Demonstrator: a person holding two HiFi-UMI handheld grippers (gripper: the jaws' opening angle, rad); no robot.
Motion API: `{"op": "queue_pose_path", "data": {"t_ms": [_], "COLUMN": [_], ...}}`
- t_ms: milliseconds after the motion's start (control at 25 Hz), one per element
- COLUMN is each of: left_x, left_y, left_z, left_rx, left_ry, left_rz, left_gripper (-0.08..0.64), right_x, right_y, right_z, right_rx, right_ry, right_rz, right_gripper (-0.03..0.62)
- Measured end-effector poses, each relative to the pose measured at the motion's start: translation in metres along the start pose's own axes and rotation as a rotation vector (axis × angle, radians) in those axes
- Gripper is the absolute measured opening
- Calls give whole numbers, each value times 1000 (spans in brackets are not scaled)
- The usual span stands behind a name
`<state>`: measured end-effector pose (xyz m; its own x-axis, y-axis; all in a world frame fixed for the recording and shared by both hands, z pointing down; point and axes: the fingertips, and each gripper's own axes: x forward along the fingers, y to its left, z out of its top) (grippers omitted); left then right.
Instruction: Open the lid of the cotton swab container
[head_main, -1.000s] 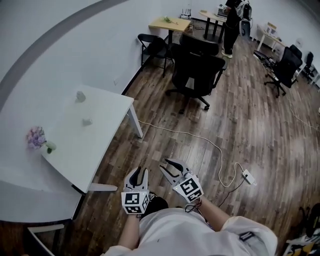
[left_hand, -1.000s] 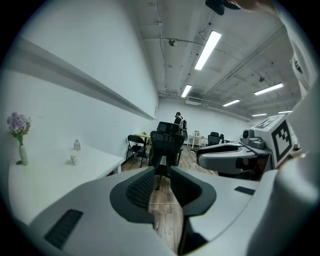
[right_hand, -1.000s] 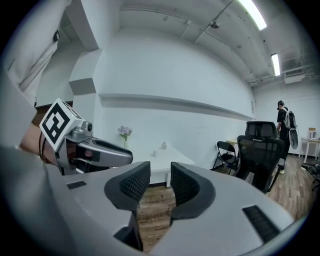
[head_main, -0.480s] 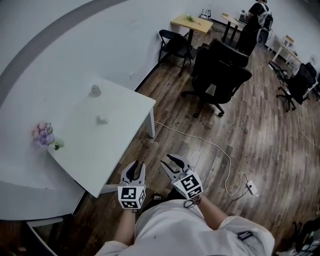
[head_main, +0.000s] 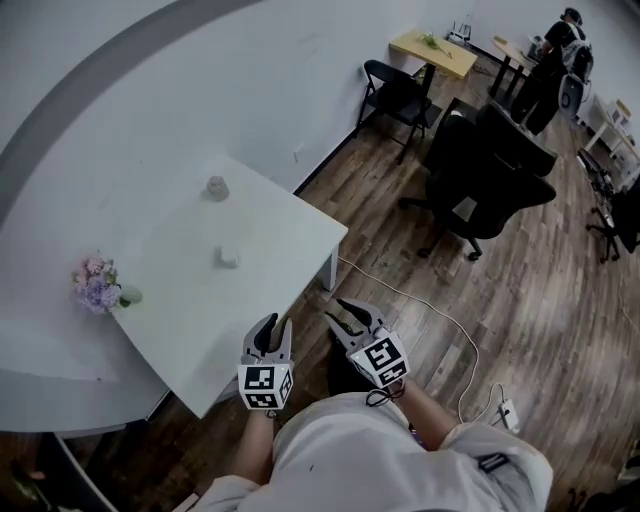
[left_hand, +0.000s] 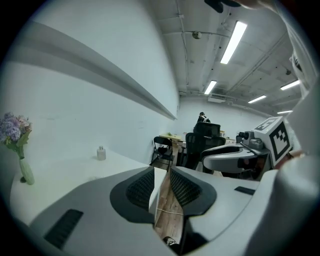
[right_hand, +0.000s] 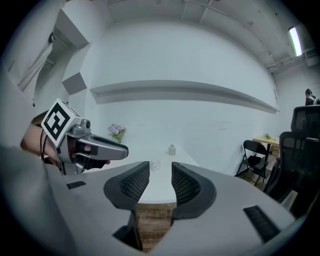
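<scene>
A small, pale round container (head_main: 229, 257) stands near the middle of the white table (head_main: 290, 235); in the right gripper view the container (right_hand: 155, 165) shows just beyond the jaws. My left gripper (head_main: 268, 325) hovers at the table's near edge, open with nothing between its fingers. My right gripper (head_main: 346, 313) is beside it over the wooden floor, also open and empty. Both point towards the table, well short of the container. In the left gripper view my left gripper (left_hand: 161, 172) frames floor and the table's corner.
A small bottle (head_main: 216, 187) stands farther back on the table, and a vase of purple flowers (head_main: 100, 290) sits at its left end. A white cable (head_main: 420, 300) runs across the floor. Black office chairs (head_main: 490, 170) and a person (head_main: 555, 60) are farther off.
Both grippers and my view have moved level towards the table, which now lies closer and more central. The gaps between the jaws look unchanged.
</scene>
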<state>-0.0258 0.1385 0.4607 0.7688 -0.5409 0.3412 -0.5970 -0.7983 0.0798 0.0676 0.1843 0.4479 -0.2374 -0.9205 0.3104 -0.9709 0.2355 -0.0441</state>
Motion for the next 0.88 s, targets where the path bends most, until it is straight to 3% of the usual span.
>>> {"op": "queue_pose_path", "data": {"t_ms": [280, 520, 880], "left_x": [90, 133, 137], "left_y": [51, 75, 129], "left_z": [41, 60, 39], "left_rx": [-39, -72, -130], "left_ry": [14, 37, 104], "left_rz": [114, 227, 404], "left_gripper": [109, 109, 109], "right_x": [92, 144, 219], "right_y": [-83, -123, -117], "right_z": [39, 60, 45], "right_rx": [-73, -79, -97], "right_ry": [-2, 13, 72], "right_rz": [118, 240, 422], "right_gripper": [138, 140, 141]}}
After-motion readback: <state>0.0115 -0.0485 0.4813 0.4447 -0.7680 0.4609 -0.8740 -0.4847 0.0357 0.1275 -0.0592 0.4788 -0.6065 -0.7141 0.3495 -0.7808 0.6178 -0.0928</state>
